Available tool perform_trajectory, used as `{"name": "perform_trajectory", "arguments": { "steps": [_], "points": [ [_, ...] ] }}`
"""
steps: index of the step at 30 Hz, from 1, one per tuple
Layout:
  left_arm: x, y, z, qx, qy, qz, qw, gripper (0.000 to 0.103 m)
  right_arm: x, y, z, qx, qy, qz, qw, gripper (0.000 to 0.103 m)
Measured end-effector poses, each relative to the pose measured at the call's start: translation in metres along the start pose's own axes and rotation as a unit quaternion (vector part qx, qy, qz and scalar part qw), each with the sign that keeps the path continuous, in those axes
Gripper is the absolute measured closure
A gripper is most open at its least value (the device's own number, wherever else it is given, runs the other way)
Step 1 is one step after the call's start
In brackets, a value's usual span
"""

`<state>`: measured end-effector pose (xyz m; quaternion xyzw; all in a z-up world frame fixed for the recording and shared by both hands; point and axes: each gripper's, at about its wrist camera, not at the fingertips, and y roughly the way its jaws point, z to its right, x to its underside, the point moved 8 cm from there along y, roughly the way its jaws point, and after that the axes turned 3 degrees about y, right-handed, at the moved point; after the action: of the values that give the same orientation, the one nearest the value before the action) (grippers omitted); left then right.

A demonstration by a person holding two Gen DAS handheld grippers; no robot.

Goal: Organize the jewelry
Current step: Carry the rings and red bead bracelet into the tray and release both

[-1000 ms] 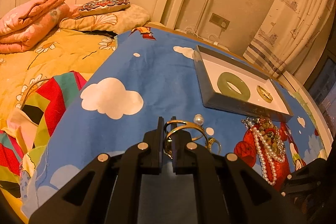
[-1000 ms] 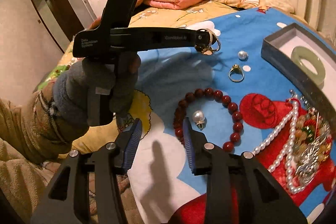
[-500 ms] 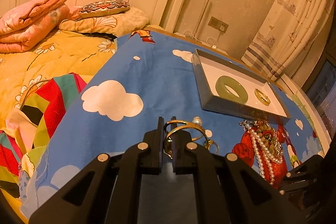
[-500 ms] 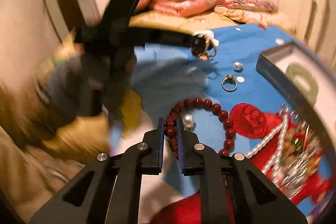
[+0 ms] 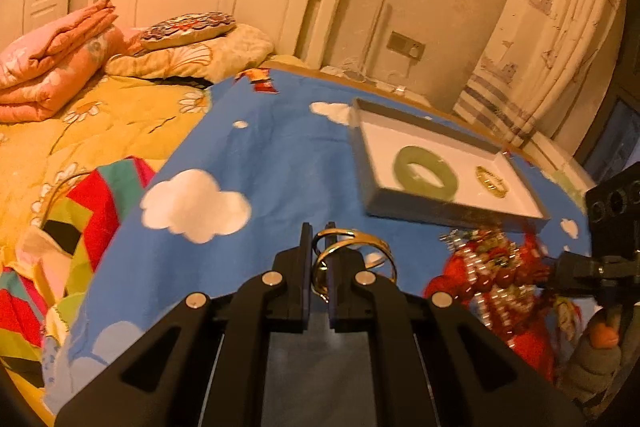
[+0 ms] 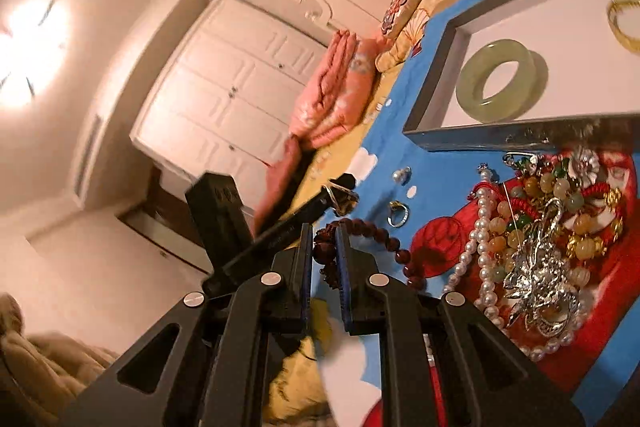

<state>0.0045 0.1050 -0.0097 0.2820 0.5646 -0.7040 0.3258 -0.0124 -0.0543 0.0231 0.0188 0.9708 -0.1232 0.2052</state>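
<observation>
Two grippers: both are clenched, each on a piece of jewelry.
Left gripper (image 5: 319,247): its jaws are nearly together and pinch a gold bangle (image 5: 352,251), which stands up between them and curves off to the right of the tips, above the blue cloud cloth (image 5: 260,163).
Right gripper (image 6: 323,251): its jaws grasp the dark red bead bracelet (image 6: 380,237) by a few beads; the rest of the strand trails out to the right of the jaws onto the cloth.
Tray (image 5: 448,213): a shallow grey box with a white floor, ahead and to the right of the left jaws, resting on the cloth.
In the tray: a pale green jade bangle (image 5: 425,173) lies flat, and a small gold bracelet (image 5: 491,179) lies to its right, apart from it.
Jewelry heap (image 6: 540,247): right of the right jaws, on the red print, just beside the tray's near wall; it includes a white pearl strand (image 6: 476,243), a silver brooch (image 6: 540,279) and yellow and green beads.
Loose pieces: a ring (image 6: 398,213) and a single pearl (image 6: 401,174) lie on the cloth ahead of the right jaws, short of the tray.
Bed: folded pink quilts (image 5: 52,63) and a patterned pillow (image 5: 188,29) lie far ahead and left of the left jaws.
</observation>
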Motion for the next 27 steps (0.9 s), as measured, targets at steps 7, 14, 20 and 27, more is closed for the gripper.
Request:
{"name": "perform_trajectory", "arguments": {
  "steps": [7,14,20,27],
  "points": [
    [-0.015,0.005,0.044,0.027,0.042,0.002,0.9988,0.097,-0.015,-0.02,-0.008,-0.044,0.031,0.039,0.998,0.089],
    [-0.045,0.021,0.096,0.063,0.078,0.009,0.995,0.097,-0.049,-0.058,-0.007,-0.031,0.02,0.092,0.995,0.089],
    [-0.073,0.055,0.135,0.084,0.105,0.001,0.991,0.097,-0.086,-0.086,0.015,0.02,0.012,0.139,0.99,0.089],
    [-0.109,0.11,0.157,0.09,0.111,-0.028,0.9894,0.097,-0.122,-0.098,0.046,0.118,-0.014,0.167,0.979,0.089]
  ]
}}
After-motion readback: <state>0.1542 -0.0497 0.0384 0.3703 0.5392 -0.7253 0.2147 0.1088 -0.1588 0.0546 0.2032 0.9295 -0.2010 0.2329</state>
